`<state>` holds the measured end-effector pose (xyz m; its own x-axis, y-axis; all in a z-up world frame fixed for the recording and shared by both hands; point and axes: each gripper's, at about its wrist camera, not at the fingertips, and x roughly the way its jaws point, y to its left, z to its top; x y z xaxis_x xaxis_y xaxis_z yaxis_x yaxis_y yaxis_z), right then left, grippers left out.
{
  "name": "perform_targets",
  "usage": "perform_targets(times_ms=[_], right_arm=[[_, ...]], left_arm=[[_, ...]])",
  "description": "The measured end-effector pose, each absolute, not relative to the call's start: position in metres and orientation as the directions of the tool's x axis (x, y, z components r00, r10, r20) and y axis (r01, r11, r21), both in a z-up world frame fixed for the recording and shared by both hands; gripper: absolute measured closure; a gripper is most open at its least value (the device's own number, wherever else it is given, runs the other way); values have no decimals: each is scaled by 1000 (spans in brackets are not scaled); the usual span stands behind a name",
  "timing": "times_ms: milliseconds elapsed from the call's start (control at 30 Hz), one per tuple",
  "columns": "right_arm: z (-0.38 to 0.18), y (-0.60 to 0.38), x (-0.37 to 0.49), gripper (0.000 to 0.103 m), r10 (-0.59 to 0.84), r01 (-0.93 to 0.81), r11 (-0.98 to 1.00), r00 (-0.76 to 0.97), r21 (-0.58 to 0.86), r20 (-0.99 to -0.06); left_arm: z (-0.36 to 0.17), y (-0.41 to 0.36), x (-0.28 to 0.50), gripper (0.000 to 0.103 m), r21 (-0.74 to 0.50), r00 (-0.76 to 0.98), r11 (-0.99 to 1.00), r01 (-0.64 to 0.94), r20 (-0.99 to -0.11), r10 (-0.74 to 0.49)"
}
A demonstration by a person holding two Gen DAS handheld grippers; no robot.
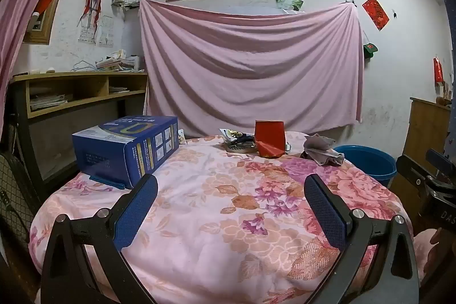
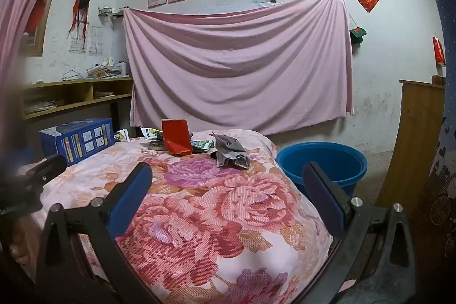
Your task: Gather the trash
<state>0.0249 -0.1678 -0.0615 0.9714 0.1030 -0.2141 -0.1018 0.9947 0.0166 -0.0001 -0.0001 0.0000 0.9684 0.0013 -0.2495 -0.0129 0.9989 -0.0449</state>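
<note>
trash (image 2: 182,143) heaped at far bed edge, near blue tub (image 2: 322,164) | left gripper (image 1: 230,190), right gripper (image 2: 226,178) both spread wide, empty, poised for pickup

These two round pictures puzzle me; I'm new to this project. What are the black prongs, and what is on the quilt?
Each picture comes from a camera on a hand-held grasping tool, looking along its two fingers. One shows the left tool, the other the right tool. Both are open and hold nothing. On the flowered quilt lie a blue box, a red packet, some wrappers and a grey rag. A blue tub stands beside the quilt, on the right.
</note>
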Motion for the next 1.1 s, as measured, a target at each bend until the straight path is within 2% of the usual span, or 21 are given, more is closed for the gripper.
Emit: perform_targets(times_ms=[1100], right_arm=[[-62, -166, 27, 0, 104, -103, 995, 969, 18, -223]], left_arm=[[1, 2, -1, 2, -48, 969, 999, -14, -248, 2]])
